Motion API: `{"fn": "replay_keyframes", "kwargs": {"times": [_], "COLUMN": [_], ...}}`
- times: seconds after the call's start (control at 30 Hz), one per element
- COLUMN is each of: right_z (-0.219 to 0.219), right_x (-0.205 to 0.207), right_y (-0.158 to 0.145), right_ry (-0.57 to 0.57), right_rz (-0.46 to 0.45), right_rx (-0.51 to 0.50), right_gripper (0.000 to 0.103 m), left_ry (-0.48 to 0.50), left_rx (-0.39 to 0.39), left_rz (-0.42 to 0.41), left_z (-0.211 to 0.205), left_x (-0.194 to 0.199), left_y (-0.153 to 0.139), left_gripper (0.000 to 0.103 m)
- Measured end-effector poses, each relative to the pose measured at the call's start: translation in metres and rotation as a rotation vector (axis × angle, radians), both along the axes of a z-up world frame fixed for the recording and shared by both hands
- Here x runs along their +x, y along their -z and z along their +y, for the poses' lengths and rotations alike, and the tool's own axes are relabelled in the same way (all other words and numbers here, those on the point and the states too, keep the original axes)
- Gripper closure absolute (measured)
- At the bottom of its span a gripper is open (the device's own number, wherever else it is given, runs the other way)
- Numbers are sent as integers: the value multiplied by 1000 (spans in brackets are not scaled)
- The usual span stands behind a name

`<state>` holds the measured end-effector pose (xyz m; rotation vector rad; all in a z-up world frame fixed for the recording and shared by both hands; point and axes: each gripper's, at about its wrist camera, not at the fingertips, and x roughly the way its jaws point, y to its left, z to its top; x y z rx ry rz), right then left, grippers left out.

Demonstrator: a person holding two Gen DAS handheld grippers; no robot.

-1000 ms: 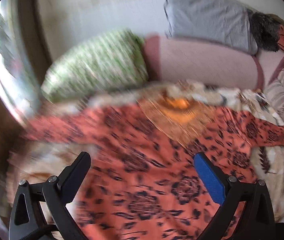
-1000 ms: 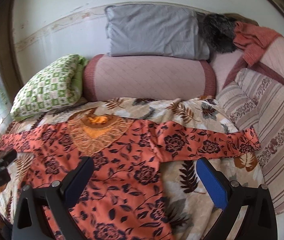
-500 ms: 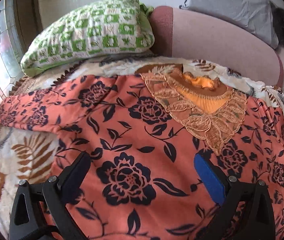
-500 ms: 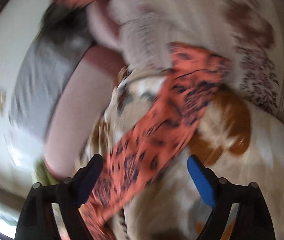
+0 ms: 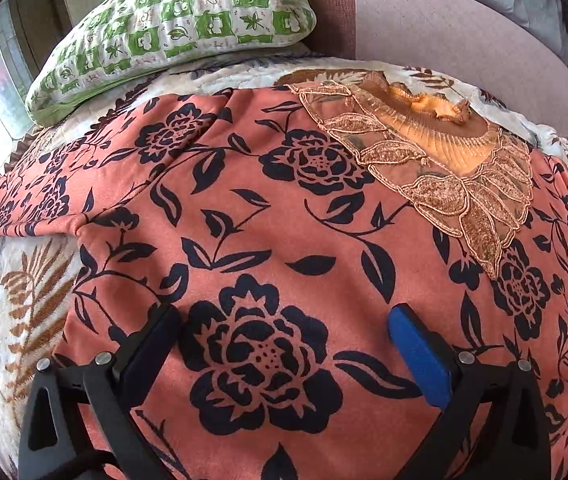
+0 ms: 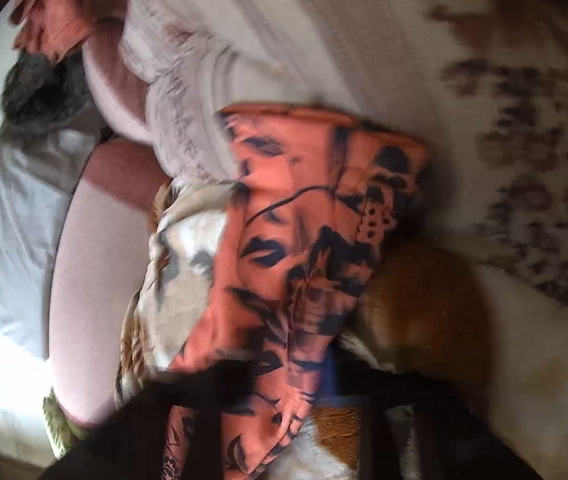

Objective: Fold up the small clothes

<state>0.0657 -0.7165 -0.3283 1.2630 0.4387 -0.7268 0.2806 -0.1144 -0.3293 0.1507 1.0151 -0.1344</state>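
A bed covered by a cream quilt printed with brown leaves point(image 5: 23, 300) fills both views. Spread flat on it lies one coral-orange garment with a black flower print point(image 5: 284, 220), its gold embroidered neckline point(image 5: 444, 168) towards the pillows and one sleeve point(image 5: 35, 196) stretched out to the left edge of the bed. Behind it rest one long pink bolster point(image 5: 444, 40), one grey pillow point(image 6: 11, 220) and one green-and-white checked pillow point(image 5: 171, 28).

The left claw point(image 5: 284, 340) tilts steeply down over the garment's body. Its two fingers, one black point(image 5: 151, 344) and one blue-padded point(image 5: 416, 352), stand wide apart with a large black flower between them, gripping nothing.

The right wrist view is blurred and rolled sideways. The right claw point(image 6: 316, 384) points down at the other sleeve point(image 6: 308, 232), near a striped cushion point(image 6: 187, 92). Its jaws are drawn together with the coral fabric running between them, so it appears to pinch the sleeve.
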Motion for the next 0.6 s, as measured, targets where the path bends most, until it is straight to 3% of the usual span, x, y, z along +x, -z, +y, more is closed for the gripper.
{"fn": "replay_keyframes", "kwargs": {"times": [0.17, 0.33, 0.4, 0.47, 0.6], "right_z": [39, 124, 169, 218, 330], "right_x": [31, 96, 123, 151, 201], "right_y": [-74, -153, -172, -185, -180], "right_ry": [-136, -365, -459, -549, -726], "right_rz": [-100, -222, -253, -269, -255], "right_rx": [-144, -224, -245, -261, -261], "right_gripper": [99, 99, 99, 99, 99], "left_ry": [-3, 42, 22, -22, -140], "left_rx": [-15, -33, -71, -93, -77], "left_rz": [-28, 11, -2, -73, -215], "left_z": [3, 8, 20, 39, 86], "left_x": [-5, -4, -4, -7, -10], "left_y": [1, -4, -14, -33, -68], "left_gripper": [0, 0, 0, 0, 0]}}
